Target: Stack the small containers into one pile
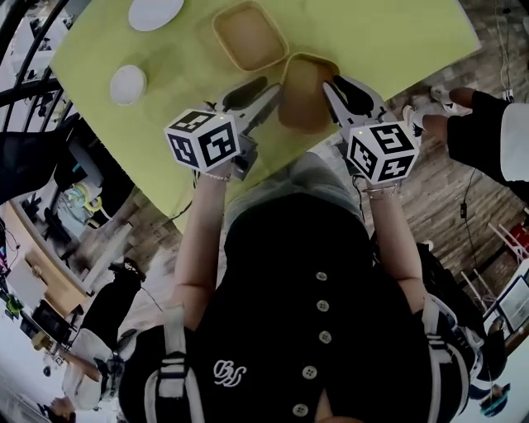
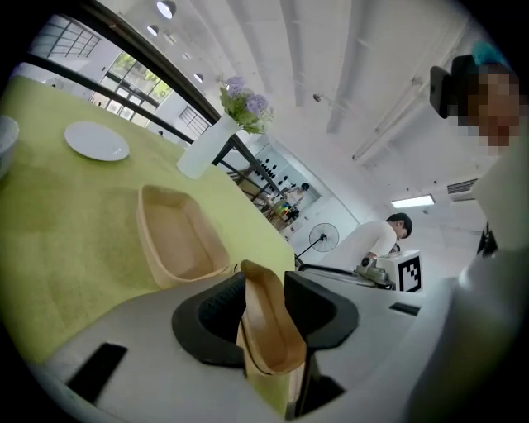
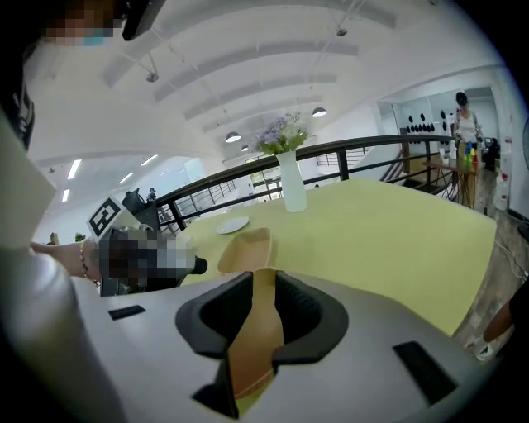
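Note:
Two tan, shallow containers are over the yellow-green table (image 1: 99,49). One container (image 1: 250,37) (image 2: 173,235) (image 3: 244,248) rests flat farther out. The nearer container (image 1: 302,95) (image 2: 269,322) (image 3: 256,339) hangs tilted above the table's near edge, between both grippers. My right gripper (image 1: 343,89) (image 3: 263,310) is shut on its right rim, and the wall is pinched between the pads. My left gripper (image 1: 263,92) (image 2: 264,289) has that container's left rim between its jaws. They stand wide and I see no clear squeeze on the rim.
Two white plates (image 1: 155,12) (image 1: 128,84) lie at the table's far left. A white vase with flowers (image 2: 207,149) (image 3: 291,186) stands at the far end. The table's near edge runs just under the grippers. Another person's legs (image 1: 479,124) are at the right.

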A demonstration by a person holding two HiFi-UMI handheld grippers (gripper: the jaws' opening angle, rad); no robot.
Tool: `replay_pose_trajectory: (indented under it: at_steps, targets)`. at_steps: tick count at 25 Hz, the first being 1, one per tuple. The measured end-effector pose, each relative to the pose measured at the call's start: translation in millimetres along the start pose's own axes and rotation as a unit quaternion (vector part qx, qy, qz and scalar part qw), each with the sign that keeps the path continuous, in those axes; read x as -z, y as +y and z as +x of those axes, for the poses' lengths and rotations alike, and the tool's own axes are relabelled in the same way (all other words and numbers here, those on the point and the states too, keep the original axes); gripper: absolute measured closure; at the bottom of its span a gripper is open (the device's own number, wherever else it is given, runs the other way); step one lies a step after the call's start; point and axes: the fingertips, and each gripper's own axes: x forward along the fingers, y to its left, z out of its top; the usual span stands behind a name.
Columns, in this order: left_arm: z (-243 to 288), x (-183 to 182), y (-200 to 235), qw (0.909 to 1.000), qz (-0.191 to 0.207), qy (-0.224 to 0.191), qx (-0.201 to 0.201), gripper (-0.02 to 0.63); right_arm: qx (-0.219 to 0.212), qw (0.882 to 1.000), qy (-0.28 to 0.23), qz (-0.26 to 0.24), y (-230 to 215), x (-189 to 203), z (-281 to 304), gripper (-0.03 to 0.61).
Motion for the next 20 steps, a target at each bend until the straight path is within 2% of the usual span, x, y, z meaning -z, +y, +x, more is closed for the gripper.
replay_pose_trajectory:
  at_steps: [1,4,8,10,14,17,20]
  targets:
    - [-3.7,0.3,-0.1,0.9999,0.008,-0.007,-0.001,0.464,-0.002,1.000,0.000,-0.007,2.7,-4.1,2.2,0.500]
    - [-16.2,-5.0,3.0,0.9982,0.029,-0.051,-0.012,0.573,-0.010,0.999,0.005,-0.033,11.2,-16.6,10.1,0.499]
    - [-27.6,-12.8,12.3,0.9953,0.027,-0.090,-0.024,0.574,-0.040,0.996,0.027,-0.074,27.6,-28.1,24.5,0.497]
    - [-33.5,-16.2,17.1,0.9938,0.032,-0.101,-0.033,0.600,-0.065,0.992,0.046,-0.095,38.7,-28.8,33.8,0.493]
    - [-40.3,-21.2,19.9,0.9894,0.071,-0.117,-0.048,0.603,-0.104,0.984,0.076,-0.124,47.7,-34.2,51.8,0.489]
    - [-47.9,-26.0,16.3,0.9842,0.103,-0.140,-0.031,0.603,-0.124,0.979,0.095,-0.134,50.3,-40.1,69.6,0.489]
    - [-52.2,-27.2,17.1,0.9830,0.097,-0.154,-0.024,0.603,-0.130,0.977,0.108,-0.129,46.0,-47.3,88.5,0.489]
